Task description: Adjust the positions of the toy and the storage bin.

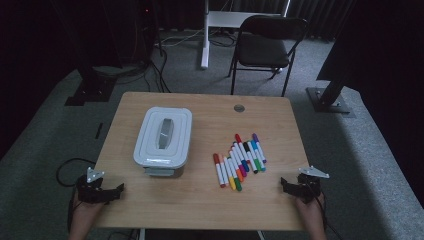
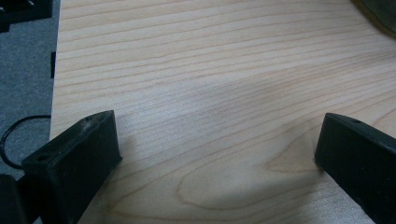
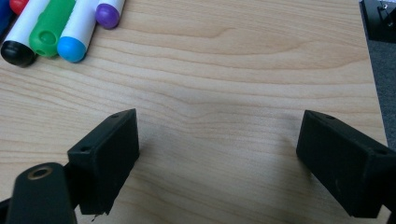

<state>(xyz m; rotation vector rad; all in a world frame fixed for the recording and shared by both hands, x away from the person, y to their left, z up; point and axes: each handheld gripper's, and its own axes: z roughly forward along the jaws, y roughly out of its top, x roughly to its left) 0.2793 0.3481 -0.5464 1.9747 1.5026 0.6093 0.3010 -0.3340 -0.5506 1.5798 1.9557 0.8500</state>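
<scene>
Right tool [image 3: 217, 140], agape, sits near markers [image 3: 51, 28].

High view is dim, its surroundings near black. Both gripper views are brighter, with soft shadows on the table [image 2: 210, 70]; near jaws slightly blurred.

I count about eleven markers [image 1: 239, 161] lying ahead-left of my right gripper [image 1: 292, 186], one lidded box [image 1: 163, 137] ahead-right of my left gripper [image 1: 111, 192], one folding chair [image 1: 264, 47] beyond.

We see a matt, grained wooden table [image 1: 200, 195]; smooth glossy plastic markers [image 1: 240, 160]; a pale plastic box [image 1: 162, 135].
</scene>
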